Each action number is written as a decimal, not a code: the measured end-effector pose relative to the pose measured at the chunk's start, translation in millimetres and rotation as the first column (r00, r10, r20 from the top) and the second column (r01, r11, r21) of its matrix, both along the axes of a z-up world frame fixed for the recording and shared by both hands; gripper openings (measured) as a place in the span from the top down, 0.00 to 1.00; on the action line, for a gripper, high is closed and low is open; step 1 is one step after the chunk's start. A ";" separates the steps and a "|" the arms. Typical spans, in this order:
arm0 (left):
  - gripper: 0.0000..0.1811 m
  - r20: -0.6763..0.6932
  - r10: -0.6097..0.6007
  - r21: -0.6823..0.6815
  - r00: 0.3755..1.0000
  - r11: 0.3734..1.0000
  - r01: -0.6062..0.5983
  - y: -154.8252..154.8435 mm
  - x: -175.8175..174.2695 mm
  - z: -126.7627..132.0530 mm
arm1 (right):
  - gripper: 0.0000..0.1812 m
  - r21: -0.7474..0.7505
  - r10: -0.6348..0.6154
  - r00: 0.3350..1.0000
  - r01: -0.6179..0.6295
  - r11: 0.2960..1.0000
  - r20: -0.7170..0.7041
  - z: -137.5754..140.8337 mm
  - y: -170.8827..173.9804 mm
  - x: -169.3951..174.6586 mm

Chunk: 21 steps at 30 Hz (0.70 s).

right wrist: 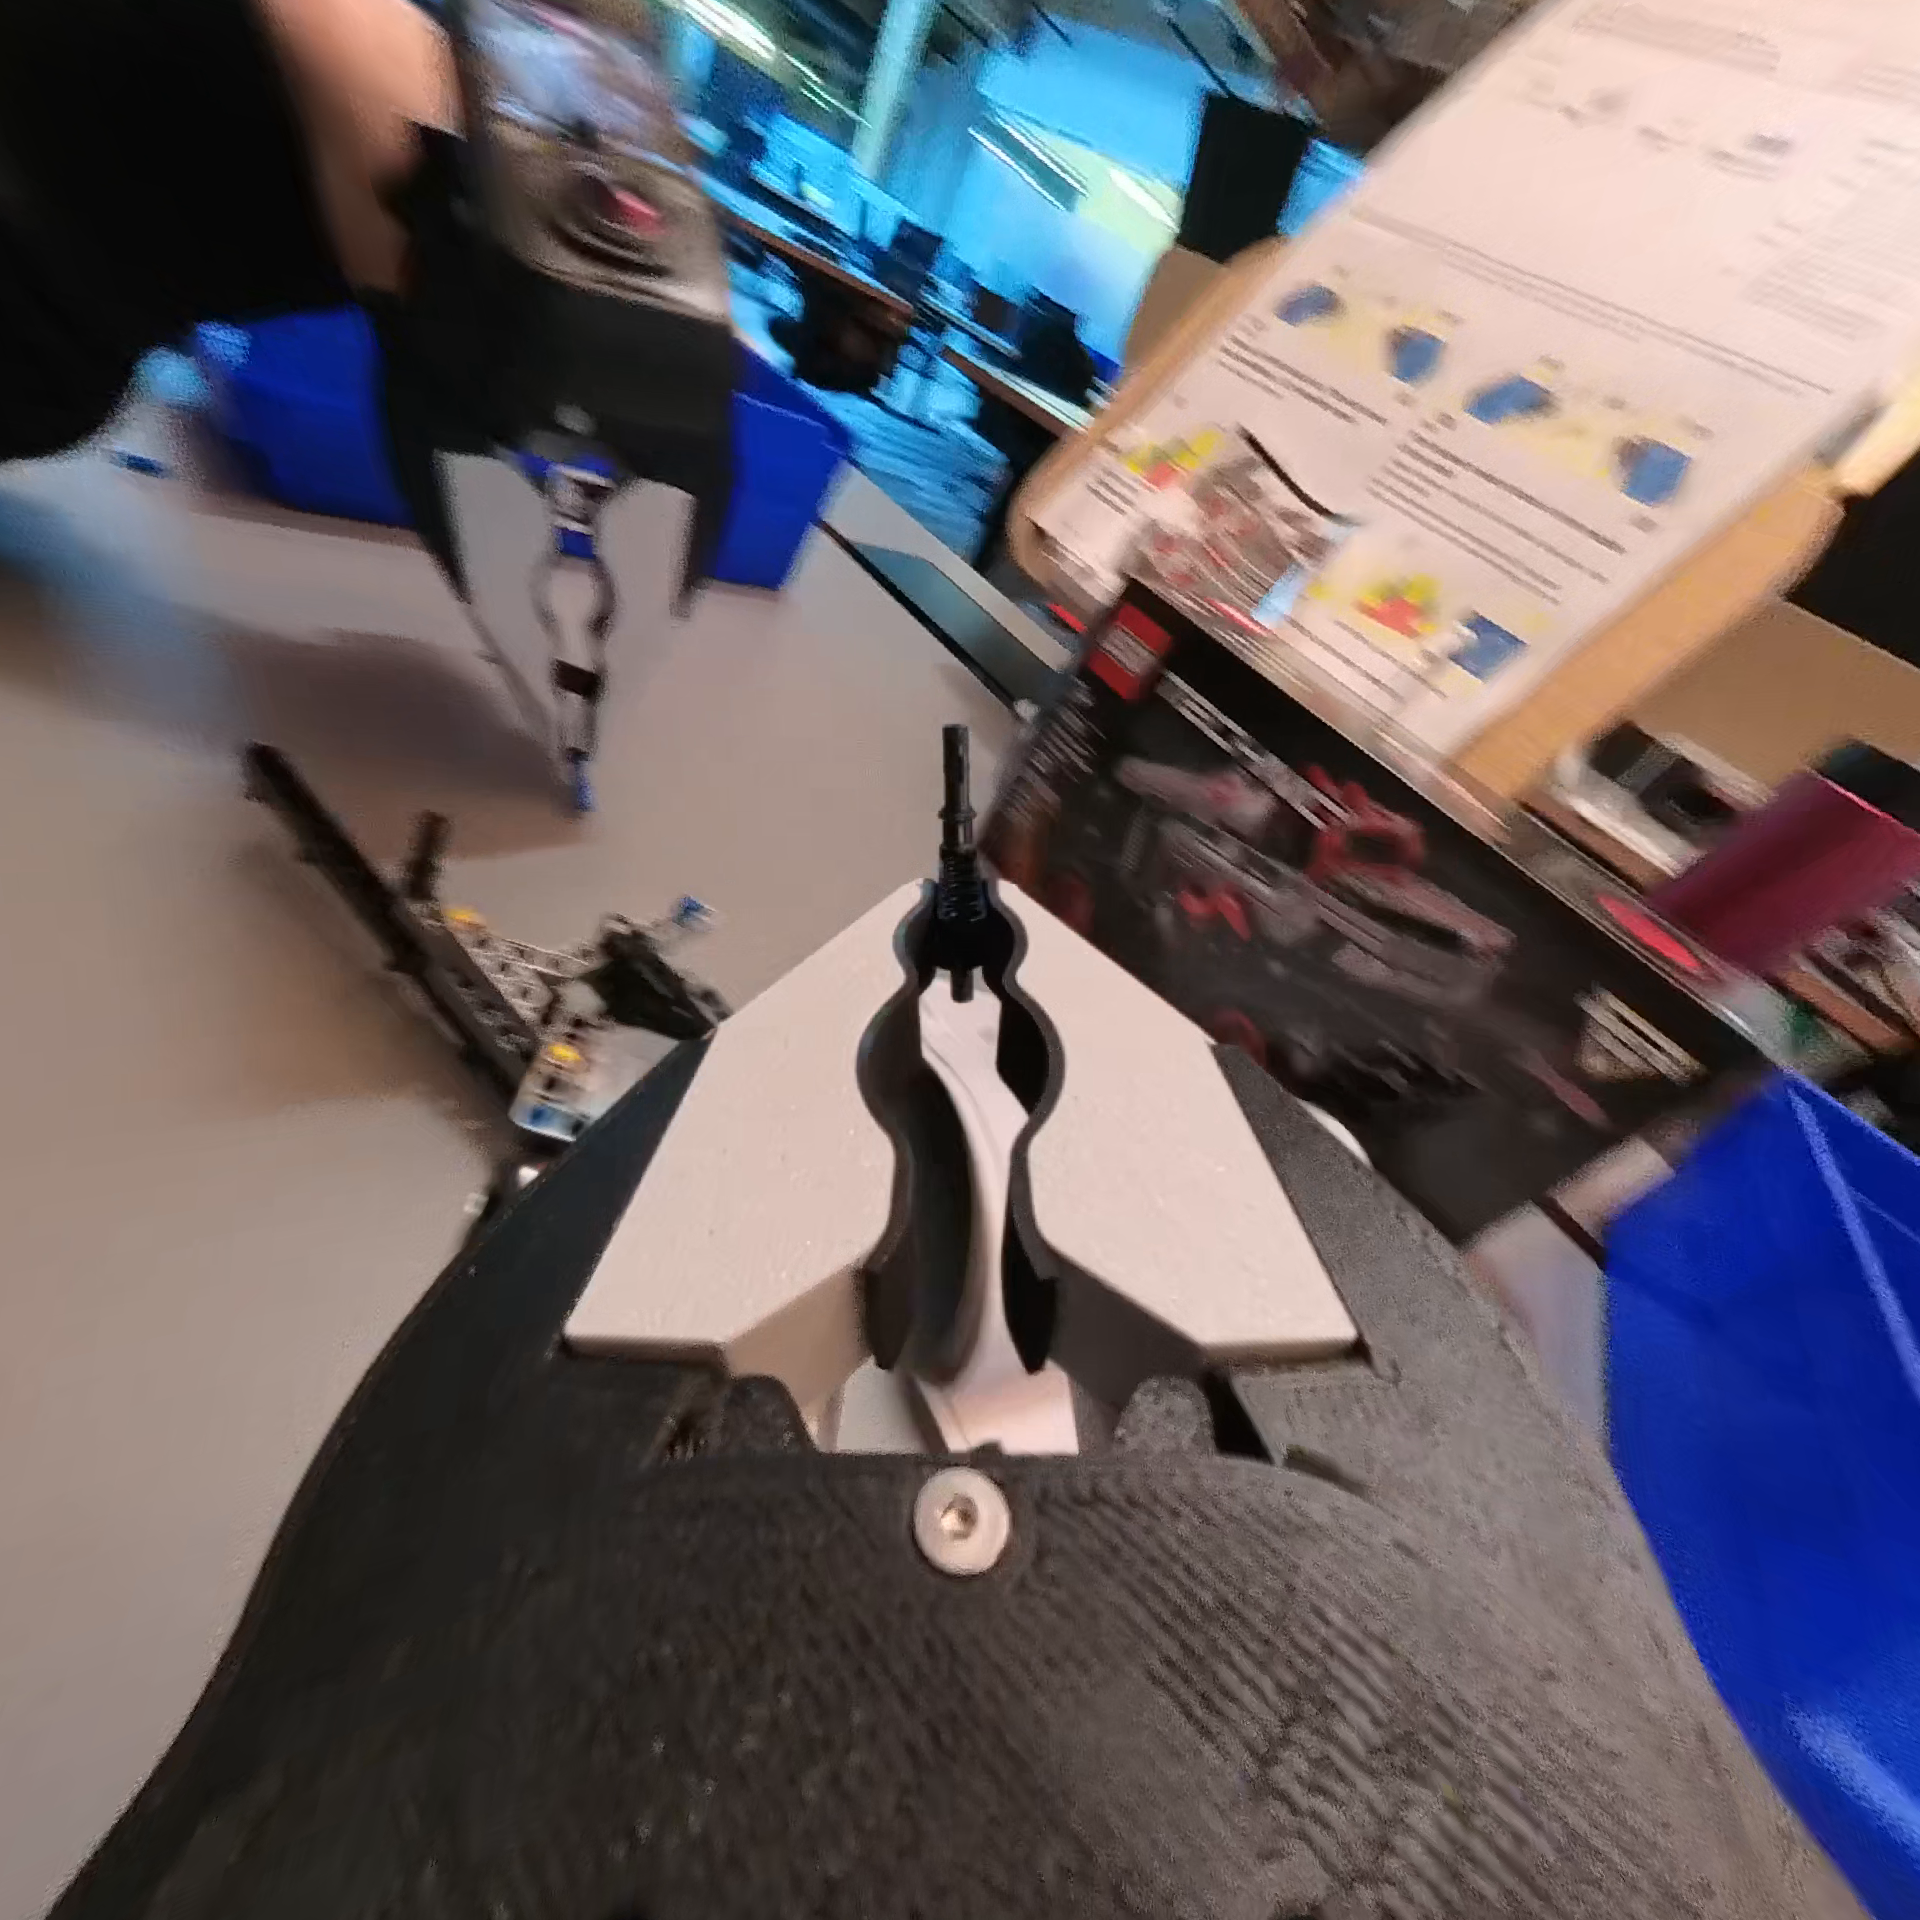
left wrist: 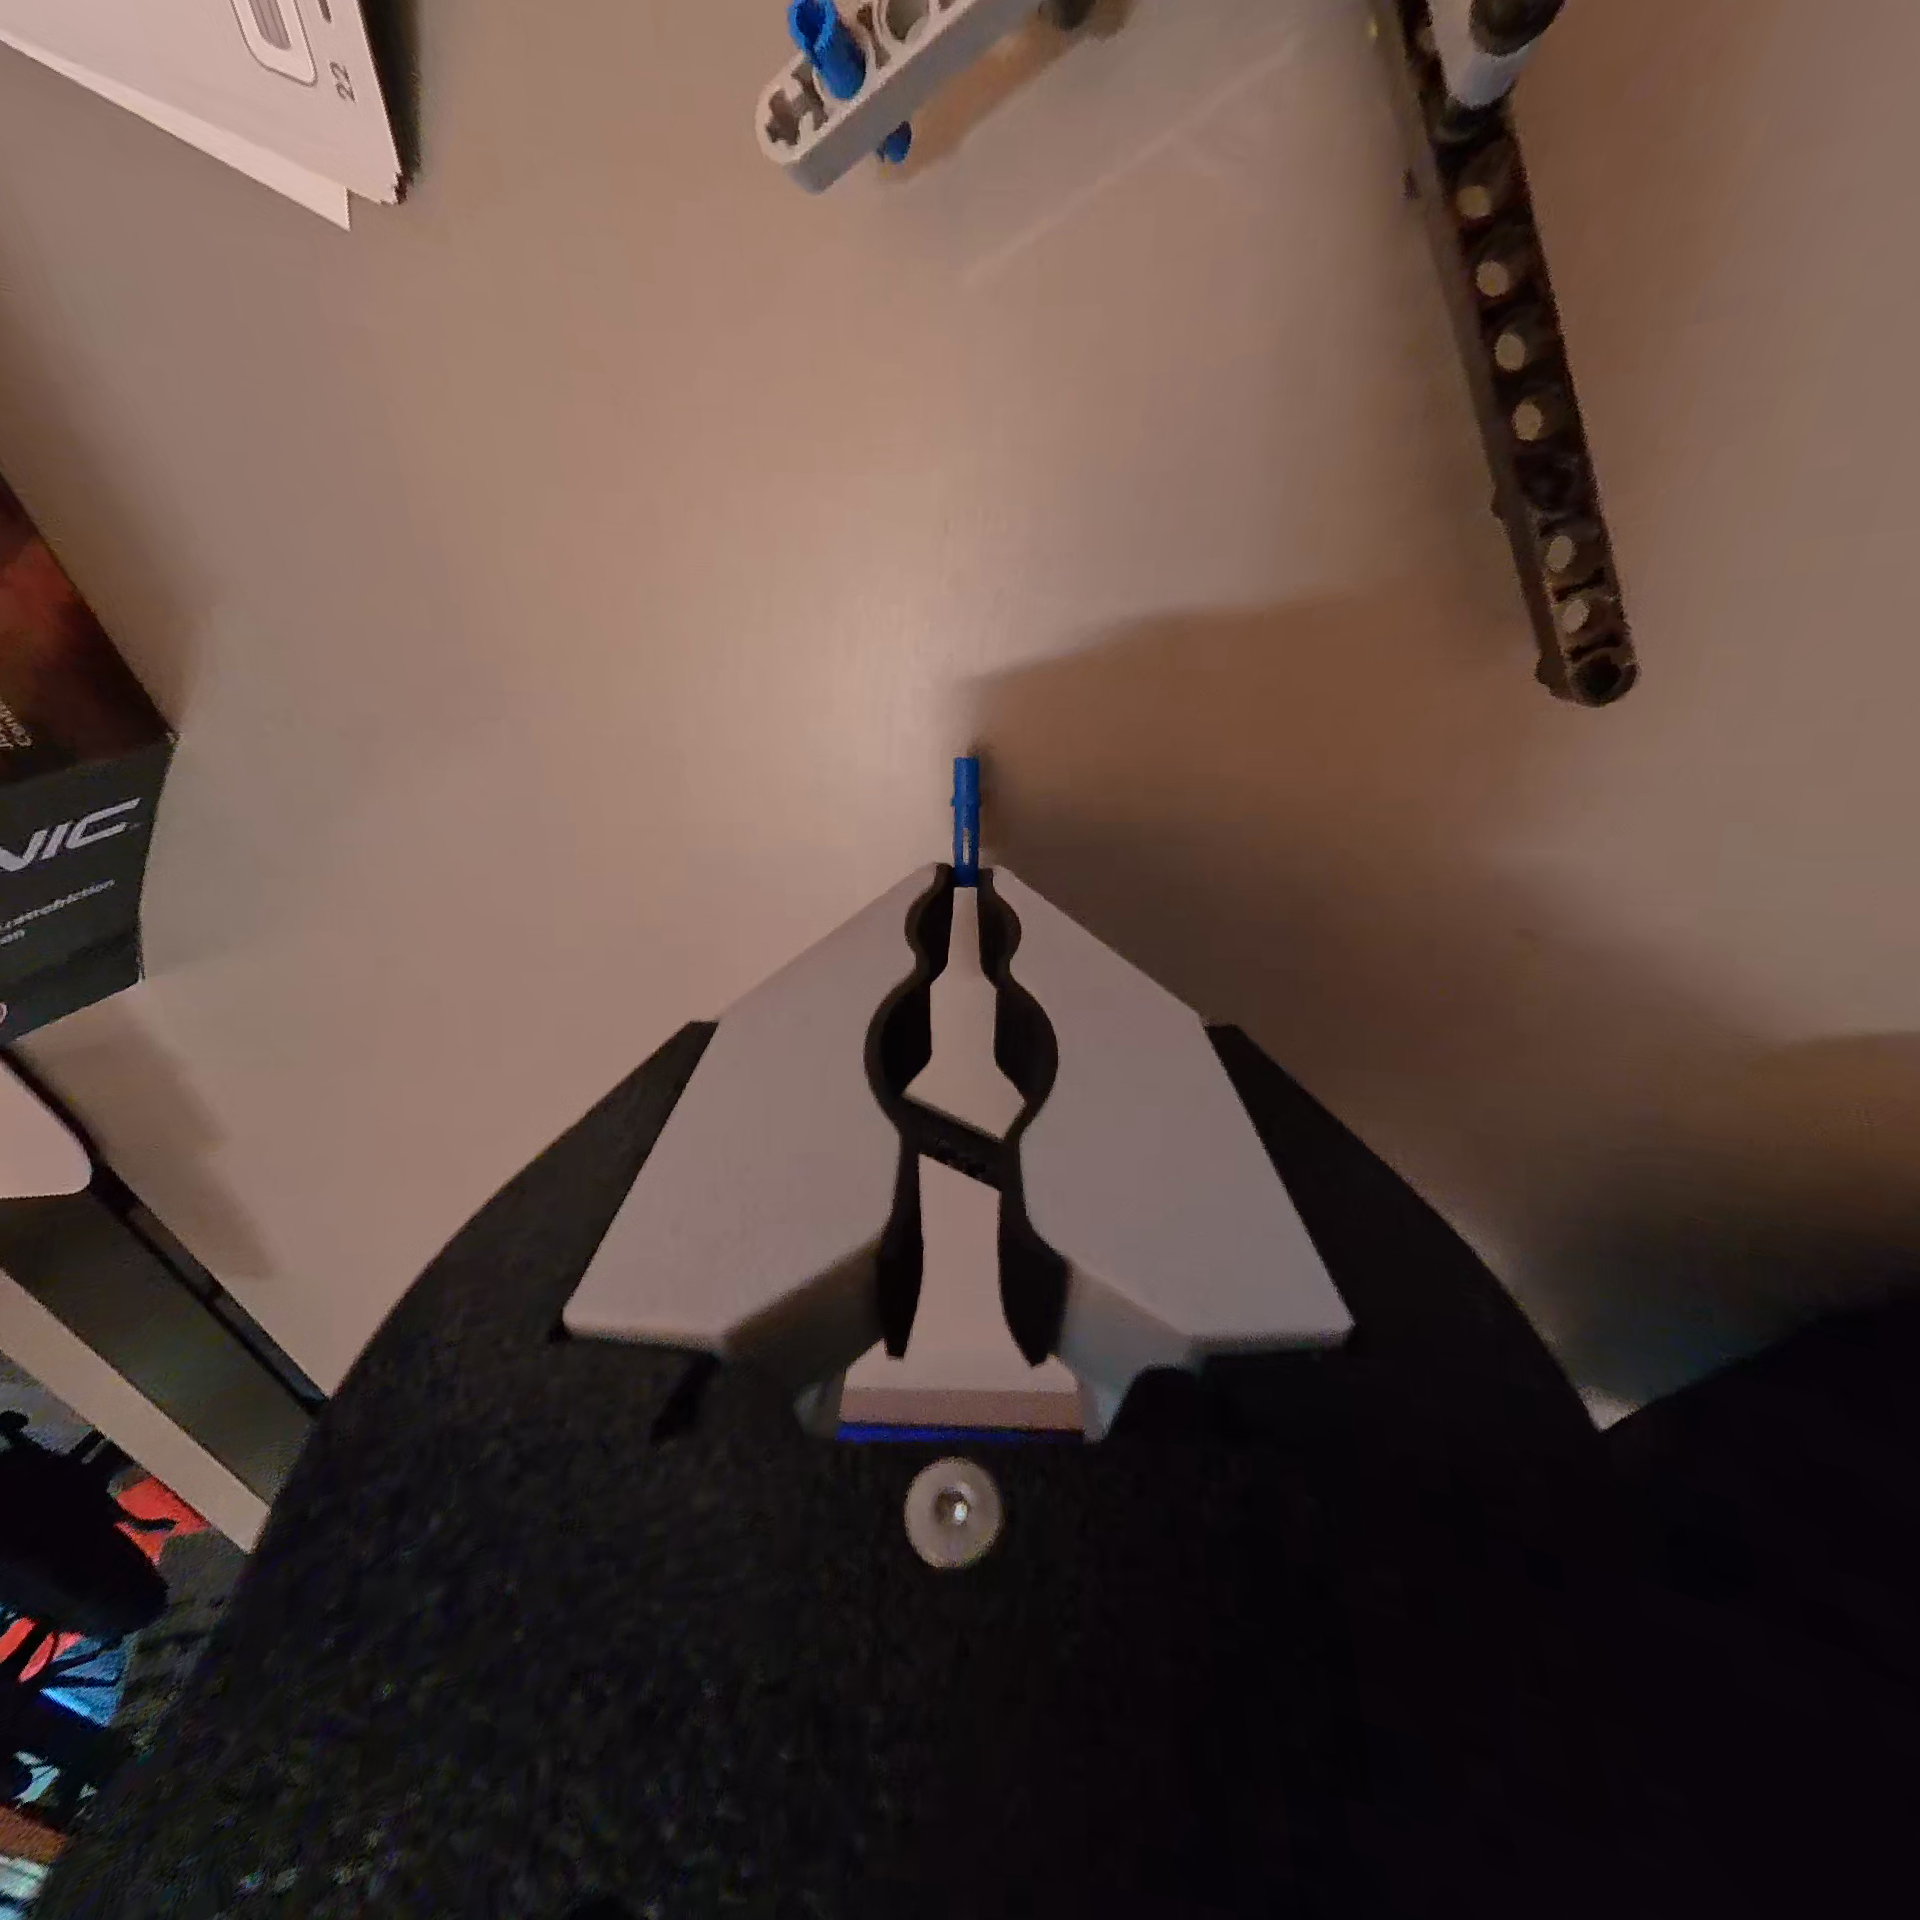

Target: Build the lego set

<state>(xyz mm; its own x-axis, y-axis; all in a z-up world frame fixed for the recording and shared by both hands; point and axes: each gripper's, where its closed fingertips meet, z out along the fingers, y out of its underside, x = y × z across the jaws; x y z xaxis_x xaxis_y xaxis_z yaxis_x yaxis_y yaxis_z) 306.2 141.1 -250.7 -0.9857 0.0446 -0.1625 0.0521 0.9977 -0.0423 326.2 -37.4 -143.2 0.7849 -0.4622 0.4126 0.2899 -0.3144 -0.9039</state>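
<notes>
My left gripper (left wrist: 964,878) is shut on a small blue pin (left wrist: 966,805) that sticks out past its tips, above the pale table (left wrist: 623,540). A grey beam with blue pins (left wrist: 883,99) and a long dark beam with holes (left wrist: 1517,384) lie at the far side. My right gripper (right wrist: 958,896) is shut on a thin black piece with a spring (right wrist: 956,821), held in the air. In the right wrist view the partly built dark model (right wrist: 488,987) lies at the left. The left gripper (right wrist: 571,644) shows above it, blurred, with the blue pin (right wrist: 582,795) at its tip.
An instruction booklet (left wrist: 260,94) lies at the far left, the dark set box (left wrist: 62,831) at the left edge. In the right wrist view the set box (right wrist: 1351,925) stands behind the gripper, blue bins (right wrist: 1787,1403) (right wrist: 769,478) at right and far back, a propped printed sheet (right wrist: 1507,343) above. Left tips to right tips: about 20 cm.
</notes>
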 end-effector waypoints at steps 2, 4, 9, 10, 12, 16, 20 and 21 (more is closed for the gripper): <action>0.99 0.003 0.004 0.009 1.000 1.000 -0.004 2.9 1.0 -1.0 | 0.97 0.006 -0.138 0.990 0.138 0.990 -0.033 -1.9 -28.9 19.8; 0.99 0.004 0.002 -0.002 1.000 1.000 -0.002 2.9 2.6 -1.3 | 0.97 0.000 -0.363 0.928 0.364 0.931 -0.085 -8.2 -69.1 45.7; 0.99 -0.028 0.005 -0.020 1.000 1.000 -0.005 1.0 3.5 -7.9 | 0.97 -0.195 -0.481 0.856 0.448 0.873 -0.190 -52.2 -88.0 60.6; 0.99 -0.036 0.005 -0.022 0.999 1.000 -0.006 1.9 3.1 -9.5 | 0.97 -0.216 -0.472 0.864 0.434 0.874 -0.175 -54.4 -81.8 60.4; 0.99 -0.046 0.007 -0.026 0.999 1.000 -0.009 4.1 3.3 -11.2 | 0.97 -0.318 -0.458 0.875 0.395 0.862 -0.156 -68.8 -69.9 57.9; 0.99 -0.051 0.021 -0.044 0.998 0.999 -0.023 6.9 6.0 -10.6 | 0.97 -0.422 -0.384 0.918 0.310 0.852 -0.101 -77.8 -45.0 47.2; 0.99 0.036 0.017 -0.097 0.999 0.995 -0.013 2.5 19.4 -1.2 | 0.97 -0.509 -0.348 0.936 0.280 0.814 -0.042 -85.2 -35.5 42.4; 0.99 0.098 0.014 -0.153 0.995 0.988 0.001 -5.8 28.0 6.1 | 0.97 -0.525 -0.341 0.940 0.276 0.805 -0.028 -86.3 -34.6 41.9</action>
